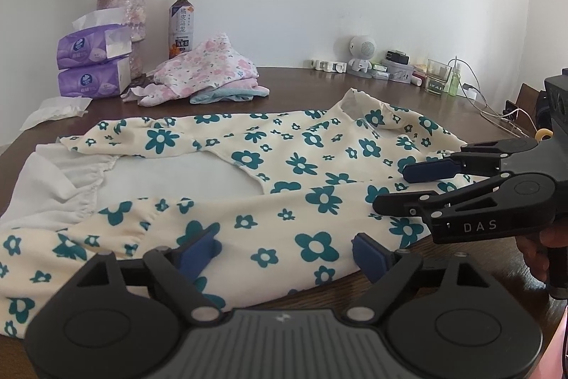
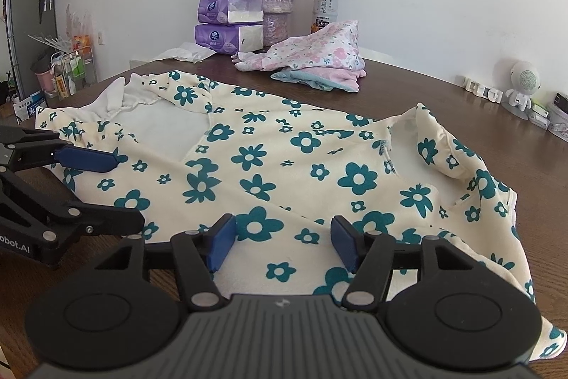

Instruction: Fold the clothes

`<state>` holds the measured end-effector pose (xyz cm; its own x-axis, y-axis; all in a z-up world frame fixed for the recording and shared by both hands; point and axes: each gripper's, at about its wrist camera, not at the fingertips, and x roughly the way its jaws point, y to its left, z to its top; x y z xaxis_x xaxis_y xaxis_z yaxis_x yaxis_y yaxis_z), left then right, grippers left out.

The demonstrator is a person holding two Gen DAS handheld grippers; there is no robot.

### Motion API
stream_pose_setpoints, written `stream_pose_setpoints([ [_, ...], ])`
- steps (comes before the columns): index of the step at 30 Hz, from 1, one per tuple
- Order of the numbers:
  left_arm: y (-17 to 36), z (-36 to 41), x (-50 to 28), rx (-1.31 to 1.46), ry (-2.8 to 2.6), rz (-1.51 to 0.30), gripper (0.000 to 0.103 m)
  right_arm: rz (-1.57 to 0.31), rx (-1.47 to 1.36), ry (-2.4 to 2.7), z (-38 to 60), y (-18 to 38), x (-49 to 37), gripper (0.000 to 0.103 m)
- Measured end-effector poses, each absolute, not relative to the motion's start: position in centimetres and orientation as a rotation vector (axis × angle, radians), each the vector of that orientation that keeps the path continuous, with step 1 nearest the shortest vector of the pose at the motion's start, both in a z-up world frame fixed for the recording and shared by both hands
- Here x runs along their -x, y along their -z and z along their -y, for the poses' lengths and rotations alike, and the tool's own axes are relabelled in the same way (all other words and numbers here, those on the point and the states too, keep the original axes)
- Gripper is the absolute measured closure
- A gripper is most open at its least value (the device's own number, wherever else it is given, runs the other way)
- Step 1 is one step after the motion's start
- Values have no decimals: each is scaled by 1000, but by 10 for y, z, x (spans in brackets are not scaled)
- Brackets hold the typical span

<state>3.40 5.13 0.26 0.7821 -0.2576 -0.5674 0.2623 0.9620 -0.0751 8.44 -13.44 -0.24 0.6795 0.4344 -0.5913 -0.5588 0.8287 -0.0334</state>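
Note:
A cream one-piece garment with teal flowers (image 1: 301, 166) lies spread flat on the dark wooden table (image 1: 319, 84), its white lining showing at the leg opening and neck. My left gripper (image 1: 284, 253) stands open over the garment's near edge, with flat fabric below its blue pads and nothing pinched. My right gripper (image 1: 397, 187) comes in from the right, open above the cloth. In the right wrist view the same garment (image 2: 284, 166) fills the middle. There the right gripper (image 2: 283, 245) is open over the near hem, and the left gripper (image 2: 117, 190) is open at the left.
A pile of pink floral clothes (image 1: 209, 70) lies behind the garment. Two purple tissue packs (image 1: 94, 63), a vase of flowers (image 1: 124, 9) and a drink bottle (image 1: 181, 23) stand at the back left. A small white robot figure (image 1: 362, 54), a glass and cables crowd the back right.

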Motion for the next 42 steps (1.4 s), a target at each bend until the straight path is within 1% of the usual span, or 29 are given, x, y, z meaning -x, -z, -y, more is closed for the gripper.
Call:
stream_pose_setpoints([
  [10, -2, -51, -35, -4, 288, -616, 13, -605, 217, -560, 135, 2, -84, 41],
  [19, -2, -47, -35, -22, 281, -621, 12, -585, 182, -558, 142, 0, -84, 41],
  [20, -2, -47, -35, -19, 282, -620, 12, -586, 183, -559, 143, 0, -84, 42],
  [25, -2, -47, -36, -28, 279, -622, 12, -576, 190, -540, 152, -1, -81, 52],
  [27, -2, -46, -36, -34, 277, -623, 12, -580, 187, -531, 158, -1, -81, 54],
  [42, -2, -45, -36, -43, 274, -624, 12, -603, 91, -503, 201, -1, -81, 57],
])
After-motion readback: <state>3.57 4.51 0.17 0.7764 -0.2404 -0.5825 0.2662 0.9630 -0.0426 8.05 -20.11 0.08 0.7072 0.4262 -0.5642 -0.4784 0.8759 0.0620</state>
